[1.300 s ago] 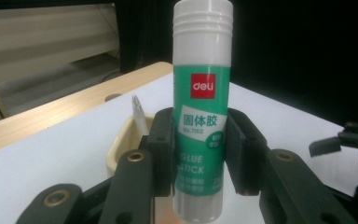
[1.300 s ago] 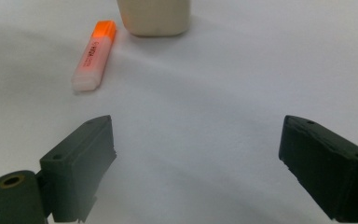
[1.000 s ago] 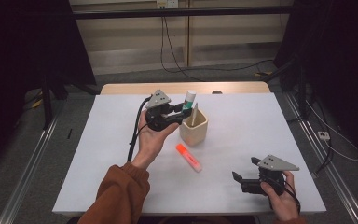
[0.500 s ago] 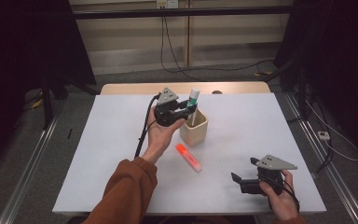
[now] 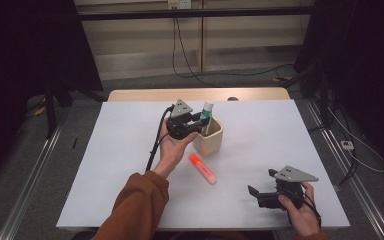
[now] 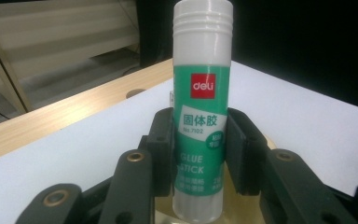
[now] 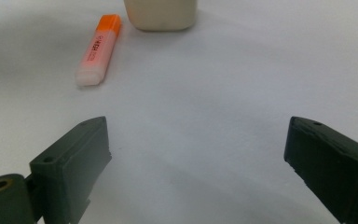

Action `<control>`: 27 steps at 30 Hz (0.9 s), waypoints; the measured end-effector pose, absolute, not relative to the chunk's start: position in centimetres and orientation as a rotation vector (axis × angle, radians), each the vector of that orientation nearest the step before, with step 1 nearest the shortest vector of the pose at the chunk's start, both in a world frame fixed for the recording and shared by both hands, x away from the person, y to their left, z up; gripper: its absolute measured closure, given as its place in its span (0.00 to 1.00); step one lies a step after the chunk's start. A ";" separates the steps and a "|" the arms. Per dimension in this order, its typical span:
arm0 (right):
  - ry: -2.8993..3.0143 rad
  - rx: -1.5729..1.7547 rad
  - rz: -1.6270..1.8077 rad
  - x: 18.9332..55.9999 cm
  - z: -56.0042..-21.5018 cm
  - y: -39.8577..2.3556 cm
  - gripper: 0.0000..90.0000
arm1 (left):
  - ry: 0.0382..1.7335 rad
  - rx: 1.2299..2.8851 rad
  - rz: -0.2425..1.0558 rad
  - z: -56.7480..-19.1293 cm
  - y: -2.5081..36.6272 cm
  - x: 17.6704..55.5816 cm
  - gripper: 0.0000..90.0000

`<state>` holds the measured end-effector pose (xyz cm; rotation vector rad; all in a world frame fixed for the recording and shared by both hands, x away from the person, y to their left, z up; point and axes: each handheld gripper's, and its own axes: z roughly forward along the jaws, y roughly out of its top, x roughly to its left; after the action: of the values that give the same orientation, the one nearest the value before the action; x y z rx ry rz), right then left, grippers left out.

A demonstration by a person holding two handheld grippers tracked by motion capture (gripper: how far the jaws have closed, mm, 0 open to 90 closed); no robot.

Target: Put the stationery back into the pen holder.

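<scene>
- Glue stick [image 6: 200, 112] stands upright, white cap up, base in the cup [image 5: 209, 141].
- Green label, white body.
- Left gripper [image 5: 200, 121] clamps it; right gripper [image 5: 258, 189] gapes.

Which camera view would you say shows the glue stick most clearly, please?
The left gripper view: the glue stick stands upright and close, its green label readable, clamped between the left hand-held gripper. The high view shows it small, poking up from the beige cup. The right gripper view shows the cup's base.

Left gripper [image 5: 200, 121] fingers clamped; right gripper [image 5: 260, 191] fingers spread wide.
</scene>
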<state>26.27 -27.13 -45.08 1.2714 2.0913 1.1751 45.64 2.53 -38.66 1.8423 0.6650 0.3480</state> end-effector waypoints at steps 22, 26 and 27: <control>2.122 1.260 1.171 26.3 -45.2 -26.9 0.07 | 0.648 1.915 0.335 -40.0 1.6 45.9 0.67; 2.126 1.260 1.169 26.3 -45.2 -26.9 0.07 | 0.627 1.904 0.325 -39.7 1.4 45.5 0.56; 2.126 1.259 1.169 26.3 -45.2 -26.9 0.07 | 0.629 1.909 0.328 -39.5 1.4 45.3 0.52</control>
<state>26.28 -26.90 -45.18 1.2595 2.1259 1.1685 45.33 1.42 -39.51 1.9085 0.6292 0.3281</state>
